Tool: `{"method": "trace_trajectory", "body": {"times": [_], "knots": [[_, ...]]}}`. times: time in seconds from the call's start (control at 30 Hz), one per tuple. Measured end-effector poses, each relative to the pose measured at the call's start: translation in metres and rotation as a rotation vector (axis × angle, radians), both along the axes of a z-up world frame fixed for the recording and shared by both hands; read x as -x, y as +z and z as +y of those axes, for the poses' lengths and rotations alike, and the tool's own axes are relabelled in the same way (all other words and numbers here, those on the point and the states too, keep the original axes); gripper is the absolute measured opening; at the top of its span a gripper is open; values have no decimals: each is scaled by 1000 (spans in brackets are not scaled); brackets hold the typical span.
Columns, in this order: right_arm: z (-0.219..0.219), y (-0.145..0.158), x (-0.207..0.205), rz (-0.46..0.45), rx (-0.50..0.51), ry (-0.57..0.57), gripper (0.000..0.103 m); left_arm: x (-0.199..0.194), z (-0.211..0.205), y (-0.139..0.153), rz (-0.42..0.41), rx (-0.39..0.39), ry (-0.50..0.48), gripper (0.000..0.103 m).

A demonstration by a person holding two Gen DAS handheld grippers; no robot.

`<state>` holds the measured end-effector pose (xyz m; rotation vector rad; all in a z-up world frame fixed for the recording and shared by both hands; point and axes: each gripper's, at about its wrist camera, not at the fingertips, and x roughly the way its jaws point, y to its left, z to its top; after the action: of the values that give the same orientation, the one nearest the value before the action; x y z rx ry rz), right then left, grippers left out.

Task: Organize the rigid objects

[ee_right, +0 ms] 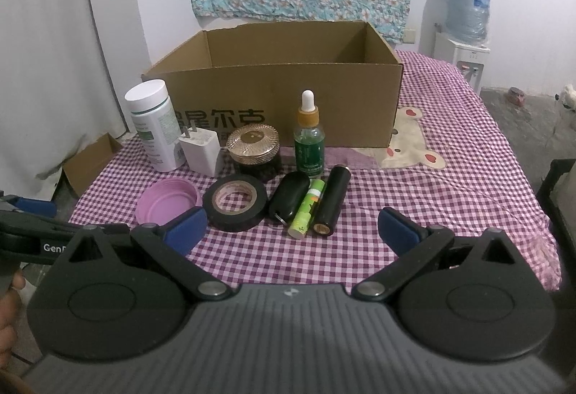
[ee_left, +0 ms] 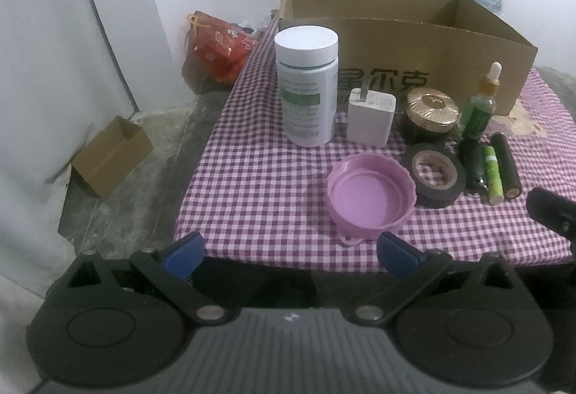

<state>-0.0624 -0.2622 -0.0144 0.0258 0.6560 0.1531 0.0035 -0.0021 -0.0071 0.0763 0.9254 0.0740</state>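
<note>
An open cardboard box (ee_right: pixel 288 95) (ee_left: pixel 406 37) stands at the back of the checked table. Before it stand a white bottle (ee_left: pixel 306 84) (ee_right: pixel 154 124), a white charger (ee_left: pixel 370 117) (ee_right: pixel 199 151), a gold-lidded jar (ee_left: pixel 430 113) (ee_right: pixel 255 149) and a green dropper bottle (ee_right: pixel 308 138) (ee_left: pixel 480 106). Nearer lie a pink lid (ee_left: pixel 370 196) (ee_right: pixel 167 201), black tape roll (ee_left: pixel 433 174) (ee_right: pixel 235 201), a black key fob (ee_right: pixel 289 196), a green tube (ee_right: pixel 307 208) and a black cylinder (ee_right: pixel 333 199). My left gripper (ee_left: pixel 289 250) is open at the table's near edge, below the pink lid. My right gripper (ee_right: pixel 291 228) is open, short of the tape and tubes.
A small cardboard box (ee_left: pixel 111 156) lies on the floor to the left, near a red bag (ee_left: pixel 219 45). A water dispenser (ee_right: pixel 468 12) stands at the back right. The checked cloth (ee_right: pixel 450 185) to the right of the objects is bare. A hand (ee_right: pixel 7 315) shows at the left edge.
</note>
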Motion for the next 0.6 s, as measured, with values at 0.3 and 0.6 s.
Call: {"method": "trace_trajectory", "body": {"times": [0.3,0.6], "knots": [[-1,-2,-1,5,-10,-3,102,-3,-1,-3,15,-1,3,102],[-13,-6,-4,-3,-33,-45,102,-5,-10,-3,-24,33,-91,102]]}}
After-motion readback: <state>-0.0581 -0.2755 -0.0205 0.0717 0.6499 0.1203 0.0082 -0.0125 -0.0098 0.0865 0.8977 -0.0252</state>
